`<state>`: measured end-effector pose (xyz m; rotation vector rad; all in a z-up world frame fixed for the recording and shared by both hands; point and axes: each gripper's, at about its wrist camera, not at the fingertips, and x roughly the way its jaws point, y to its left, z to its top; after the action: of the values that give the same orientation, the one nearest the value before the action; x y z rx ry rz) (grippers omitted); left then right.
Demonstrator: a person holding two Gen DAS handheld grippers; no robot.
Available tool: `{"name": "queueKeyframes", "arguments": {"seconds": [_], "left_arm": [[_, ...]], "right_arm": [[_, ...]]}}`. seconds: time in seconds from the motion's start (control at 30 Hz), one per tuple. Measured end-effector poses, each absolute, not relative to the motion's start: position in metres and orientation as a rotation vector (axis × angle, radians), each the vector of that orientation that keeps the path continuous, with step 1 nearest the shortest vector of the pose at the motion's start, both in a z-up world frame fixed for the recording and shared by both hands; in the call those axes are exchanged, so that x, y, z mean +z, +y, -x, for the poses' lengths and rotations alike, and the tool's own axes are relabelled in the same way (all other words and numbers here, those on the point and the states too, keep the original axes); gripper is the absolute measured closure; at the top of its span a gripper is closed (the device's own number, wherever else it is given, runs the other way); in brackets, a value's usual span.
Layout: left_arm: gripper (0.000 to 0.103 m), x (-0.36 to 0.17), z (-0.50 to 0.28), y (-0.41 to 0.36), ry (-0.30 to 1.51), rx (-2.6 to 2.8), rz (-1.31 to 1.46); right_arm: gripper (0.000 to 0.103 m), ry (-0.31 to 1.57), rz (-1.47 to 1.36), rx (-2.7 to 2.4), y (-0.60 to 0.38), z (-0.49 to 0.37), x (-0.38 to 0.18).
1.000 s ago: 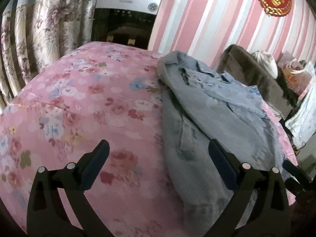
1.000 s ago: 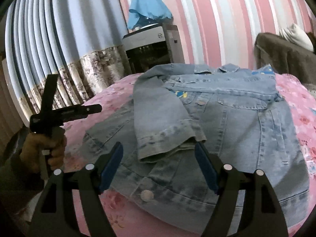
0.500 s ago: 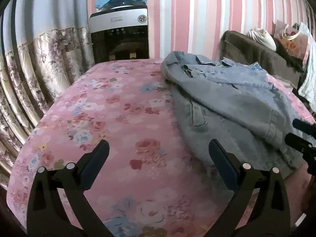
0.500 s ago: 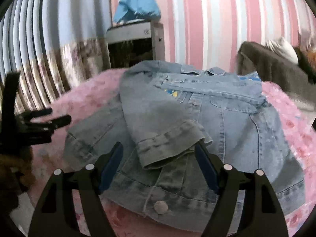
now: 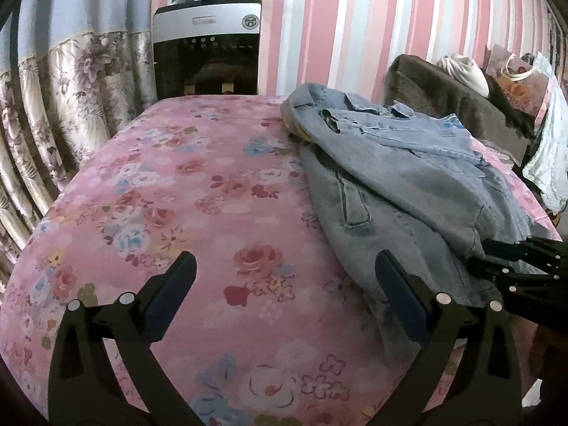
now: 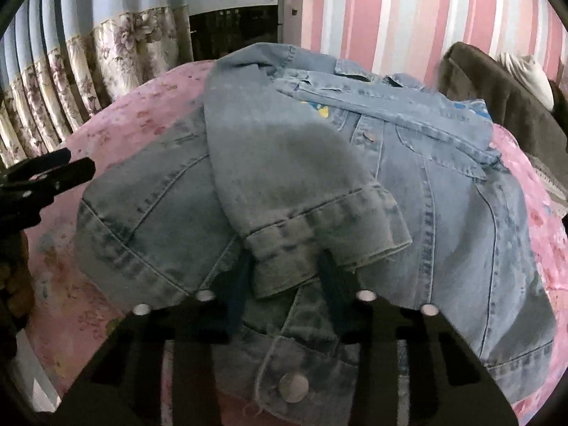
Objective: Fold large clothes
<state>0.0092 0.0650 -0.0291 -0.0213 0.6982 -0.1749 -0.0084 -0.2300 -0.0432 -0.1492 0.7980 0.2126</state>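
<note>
A light blue denim jacket [image 5: 408,184] lies spread on the right half of a pink floral bedspread [image 5: 177,195]. In the right wrist view its left sleeve is folded across the front of the jacket [image 6: 443,213], and the sleeve cuff [image 6: 319,227] rests near the hem. My right gripper [image 6: 285,284] is closing, and its fingers pinch the lower edge of that cuff. My left gripper [image 5: 284,294] hovers open over bare bedspread just left of the jacket, with nothing between its fingers. The right gripper [image 5: 514,266] shows at the jacket's near right edge in the left wrist view.
A water dispenser [image 5: 206,35] stands against the striped wall behind the bed. Floral curtains [image 5: 71,88] hang along the left. A brown seat [image 5: 443,96] with bags [image 5: 514,81] and a white cloth sits to the right of the bed.
The right gripper moved forward and down onto the sleeve cuff and its jaws narrowed around it. The left gripper rolled and stayed open over the bedspread.
</note>
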Motion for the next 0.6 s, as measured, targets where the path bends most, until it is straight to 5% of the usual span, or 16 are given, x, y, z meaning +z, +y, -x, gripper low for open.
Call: {"name": "queueKeyframes", "arguments": {"seconds": [0.07,0.6], "left_arm": [[0.003,-0.026,-0.011,0.063,0.694,-0.180,0.011],[0.003,0.035,-0.102,0.035,0.577,-0.188,-0.129]], "right_arm": [[0.094,0.781,0.110,0.233,-0.235,0.008,-0.037],[0.096,0.598,-0.186,0.201,-0.387,-0.092,0.069]]}}
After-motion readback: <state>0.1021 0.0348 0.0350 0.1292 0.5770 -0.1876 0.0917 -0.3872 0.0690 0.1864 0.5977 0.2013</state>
